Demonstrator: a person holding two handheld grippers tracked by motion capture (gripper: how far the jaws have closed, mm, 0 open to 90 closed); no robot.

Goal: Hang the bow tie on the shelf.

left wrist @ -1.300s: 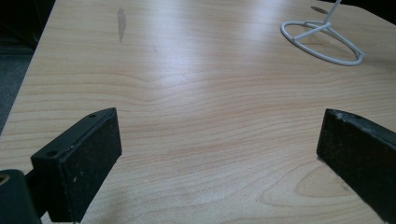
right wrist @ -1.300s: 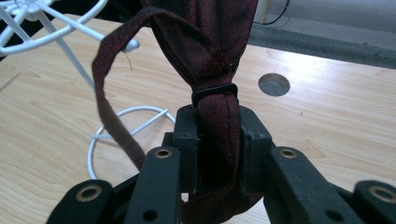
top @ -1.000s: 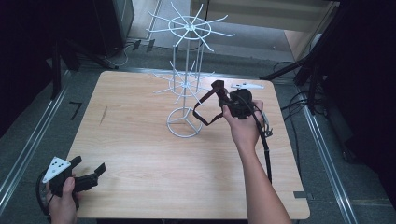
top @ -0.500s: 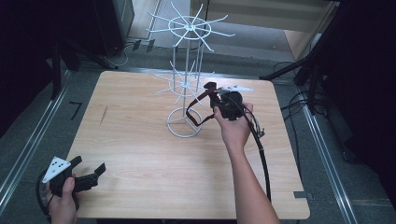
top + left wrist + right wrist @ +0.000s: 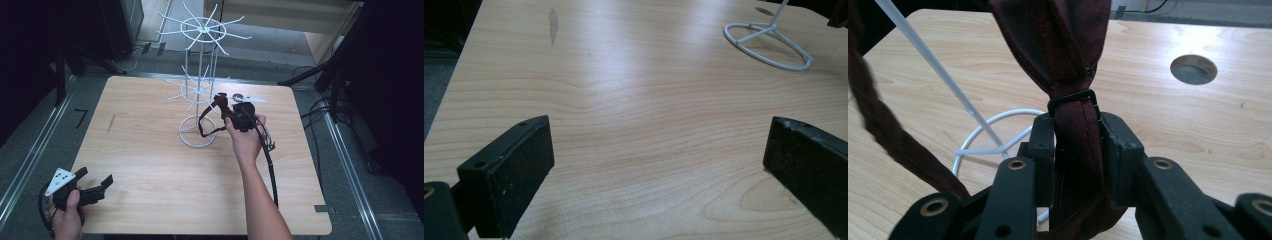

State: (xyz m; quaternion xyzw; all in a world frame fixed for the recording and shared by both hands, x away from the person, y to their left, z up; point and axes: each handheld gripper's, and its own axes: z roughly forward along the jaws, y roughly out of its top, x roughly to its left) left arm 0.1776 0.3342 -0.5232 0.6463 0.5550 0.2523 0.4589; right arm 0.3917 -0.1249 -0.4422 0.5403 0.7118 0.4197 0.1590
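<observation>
Two hand-held grippers on record. Right hand-held gripper: jaws clamped on a dark red strap, just below a small black slide buckle; they have been easing apart slightly, but the strap is between the pads and they press on it from both sides. In the high view this hand-held gripper sits beside the thin pole of a white wire rack, above the rack's ring base, near the back middle of the desk.

Step in hand, as judged: hanging the strap on the rack's lower ring of prongs. Whether the strap already rests on a prong cannot be told; the contact point is hidden behind the hand-held gripper.

Strap position: held off the desk next to the pole. Its gripped stretch runs roughly along the jaws, upward and away from the hand; the rest droops in a loop to the left, down toward the ring base.

Next move, judged: settle the loop over a prong tip, confirm it bears the weight, then let go and draw back without snagging the thin wires.

Left hand-held gripper: released, jaws wide with nothing between them, at the near left corner of the desk, pointed toward the rack base.
</observation>
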